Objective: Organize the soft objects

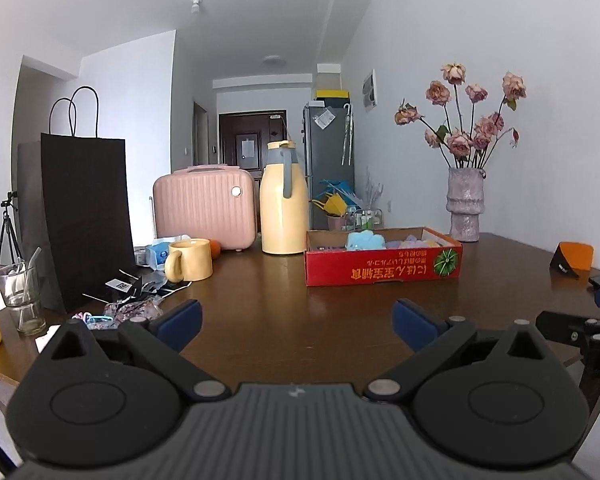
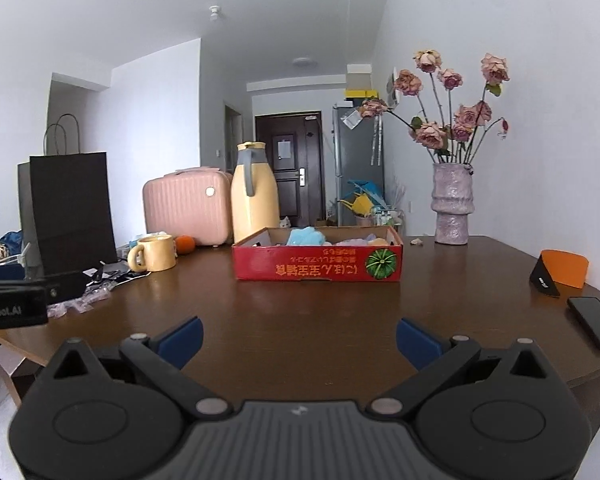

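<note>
A shallow red cardboard box stands on the dark wooden table, ahead of both grippers. Soft objects lie inside it: a light blue fluffy one, with pale purple and yellow ones beside it. My left gripper is open above the bare table, well short of the box, with nothing between its blue pads. My right gripper is open too and holds nothing. Each gripper shows at the edge of the other's view.
At the back stand a yellow thermos jug, a pink case, a yellow mug and a black paper bag. A vase of dried roses is right; a phone and an orange stand lie far right.
</note>
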### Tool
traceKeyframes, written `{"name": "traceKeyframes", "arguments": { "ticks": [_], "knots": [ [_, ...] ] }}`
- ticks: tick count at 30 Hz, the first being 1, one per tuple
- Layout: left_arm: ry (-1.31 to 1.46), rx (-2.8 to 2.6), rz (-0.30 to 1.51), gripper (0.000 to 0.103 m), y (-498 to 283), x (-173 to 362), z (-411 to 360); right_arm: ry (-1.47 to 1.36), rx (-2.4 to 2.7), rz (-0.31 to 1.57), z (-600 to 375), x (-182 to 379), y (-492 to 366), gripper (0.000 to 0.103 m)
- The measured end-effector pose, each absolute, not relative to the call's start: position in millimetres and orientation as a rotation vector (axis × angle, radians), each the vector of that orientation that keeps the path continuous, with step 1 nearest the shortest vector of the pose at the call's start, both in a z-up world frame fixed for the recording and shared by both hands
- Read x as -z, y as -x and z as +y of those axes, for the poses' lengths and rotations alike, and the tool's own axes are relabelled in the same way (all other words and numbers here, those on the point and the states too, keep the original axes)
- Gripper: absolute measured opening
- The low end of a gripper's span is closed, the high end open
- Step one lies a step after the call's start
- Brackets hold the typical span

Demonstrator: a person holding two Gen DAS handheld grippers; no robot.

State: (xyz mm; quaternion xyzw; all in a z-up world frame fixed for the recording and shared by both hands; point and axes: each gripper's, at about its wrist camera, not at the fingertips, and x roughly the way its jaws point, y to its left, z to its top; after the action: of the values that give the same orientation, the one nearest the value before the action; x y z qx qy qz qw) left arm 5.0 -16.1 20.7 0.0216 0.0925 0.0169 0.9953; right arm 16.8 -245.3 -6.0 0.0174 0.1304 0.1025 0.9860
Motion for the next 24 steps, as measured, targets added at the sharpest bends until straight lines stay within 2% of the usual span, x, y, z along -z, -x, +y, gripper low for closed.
{"name": "traceKeyframes", "arguments": {
  "ticks": [24],
  "knots": [
    [-0.063, -0.031, 0.182, 0.103, -6.4, -19.2, -15.1, -0.045, -0.203, 0.249, -248.3, 4.3, -20.9, 0.103]
  ]
}}
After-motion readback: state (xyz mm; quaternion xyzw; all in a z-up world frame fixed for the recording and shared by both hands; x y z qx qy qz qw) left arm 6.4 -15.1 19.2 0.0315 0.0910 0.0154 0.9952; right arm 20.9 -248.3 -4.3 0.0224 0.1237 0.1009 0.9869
